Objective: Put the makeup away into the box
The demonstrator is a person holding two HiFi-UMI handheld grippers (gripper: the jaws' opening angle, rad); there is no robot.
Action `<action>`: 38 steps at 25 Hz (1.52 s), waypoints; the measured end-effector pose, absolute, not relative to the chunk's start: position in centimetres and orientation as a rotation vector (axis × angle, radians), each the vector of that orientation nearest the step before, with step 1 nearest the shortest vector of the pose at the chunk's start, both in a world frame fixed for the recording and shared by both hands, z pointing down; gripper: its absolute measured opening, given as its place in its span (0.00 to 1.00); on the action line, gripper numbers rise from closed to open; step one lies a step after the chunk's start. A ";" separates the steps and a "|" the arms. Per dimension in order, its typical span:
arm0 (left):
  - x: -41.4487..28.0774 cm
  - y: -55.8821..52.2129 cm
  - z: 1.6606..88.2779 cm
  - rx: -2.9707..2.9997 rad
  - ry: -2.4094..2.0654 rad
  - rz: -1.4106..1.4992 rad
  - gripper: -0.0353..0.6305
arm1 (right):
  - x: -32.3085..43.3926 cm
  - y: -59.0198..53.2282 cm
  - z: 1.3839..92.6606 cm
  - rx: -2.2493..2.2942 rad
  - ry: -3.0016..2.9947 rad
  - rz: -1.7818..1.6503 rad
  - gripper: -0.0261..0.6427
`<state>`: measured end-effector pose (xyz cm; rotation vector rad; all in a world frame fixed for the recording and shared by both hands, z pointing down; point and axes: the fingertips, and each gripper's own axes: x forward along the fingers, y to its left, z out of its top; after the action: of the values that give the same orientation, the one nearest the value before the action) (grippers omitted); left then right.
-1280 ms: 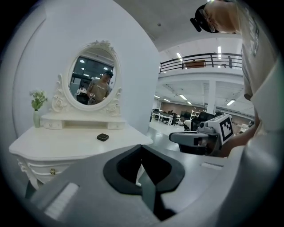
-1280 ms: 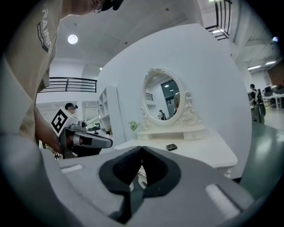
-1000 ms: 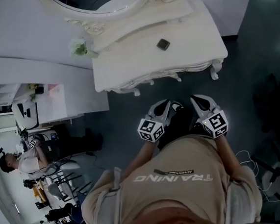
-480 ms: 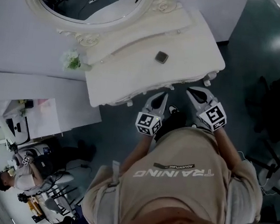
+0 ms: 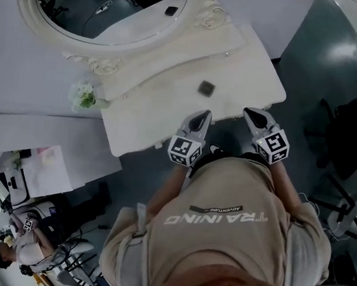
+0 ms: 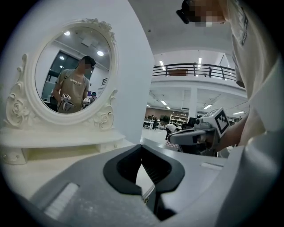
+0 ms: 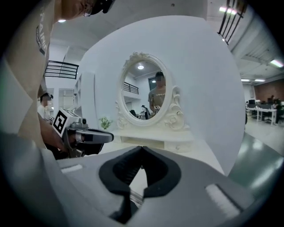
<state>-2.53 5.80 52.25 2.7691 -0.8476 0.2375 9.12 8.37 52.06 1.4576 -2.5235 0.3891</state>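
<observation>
Left gripper (image 5: 199,118) jaws pressed together, nothing held. Right gripper (image 5: 254,117) likewise closed, empty. Both at near edge of white dressing table (image 5: 156,109). Small dark square makeup item (image 5: 206,88) on tabletop just ahead, untouched, below oval mirror (image 5: 103,6)

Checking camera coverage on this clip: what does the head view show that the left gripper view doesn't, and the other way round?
Head view only: a small dark square case on the dressing table, and a flower sprig by its left end. Left gripper view only: a close look at the left gripper, jaws together and empty, and a railed balcony behind. Both: the table, its oval mirror and the right gripper.
</observation>
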 end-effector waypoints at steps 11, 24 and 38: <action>-7.1 1.7 55.3 2.683 -0.913 0.307 0.05 | 6.3 1.3 54.9 1.419 -2.530 0.463 0.04; -6.2 -6.1 55.5 2.589 -1.068 0.382 0.05 | 11.0 -10.3 60.8 1.373 -2.415 0.567 0.04; -2.7 -13.3 57.6 2.487 -1.107 0.543 0.05 | 14.9 -20.2 68.8 1.415 -2.269 0.836 0.15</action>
<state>-2.69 -13.30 57.64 2.4872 -1.1070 0.5433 14.92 -20.20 68.77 1.4152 -2.2685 0.8364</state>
